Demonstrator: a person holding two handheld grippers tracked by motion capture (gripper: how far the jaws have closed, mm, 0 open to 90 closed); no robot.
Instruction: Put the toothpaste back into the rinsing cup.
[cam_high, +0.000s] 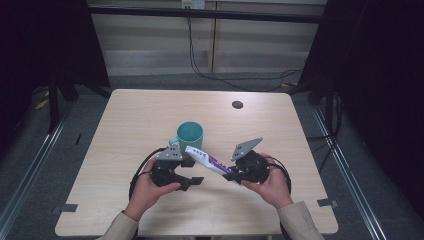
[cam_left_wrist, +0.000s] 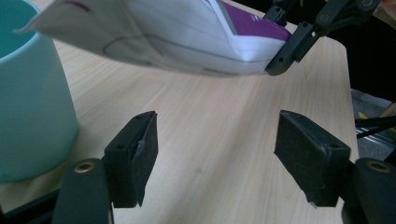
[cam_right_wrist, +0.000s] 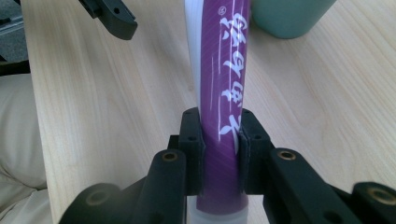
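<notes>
My right gripper (cam_high: 231, 176) has its 2 jaws pinched on a purple and white tube (cam_high: 207, 161), near the cap end as far as I can tell; in the right gripper view the jaws press in on both sides of the purple band with white lettering (cam_right_wrist: 223, 112), which narrows slightly where they bite. The tube runs from there up and left across the centre of the high view, held clear of the table (cam_high: 280, 125), its flat crimped end reaching toward the teal mug (cam_high: 190, 135) that stands just above centre.

My left gripper (cam_high: 192, 181) sits lower left of the tube with jaws spread wide and holding nothing; in its own view the tube (cam_left_wrist: 187, 37) hangs across the top of the frame, the mug (cam_left_wrist: 32, 102) at the left edge.

I judge the tube light and soft-walled, with a slick printed skin: squeeze hard and it will dent or push paste out. The broad flat body near the crimp looks like the best place for my free jaws, closing across the thin direction and gently, since the crimp itself would flex and slip
</notes>
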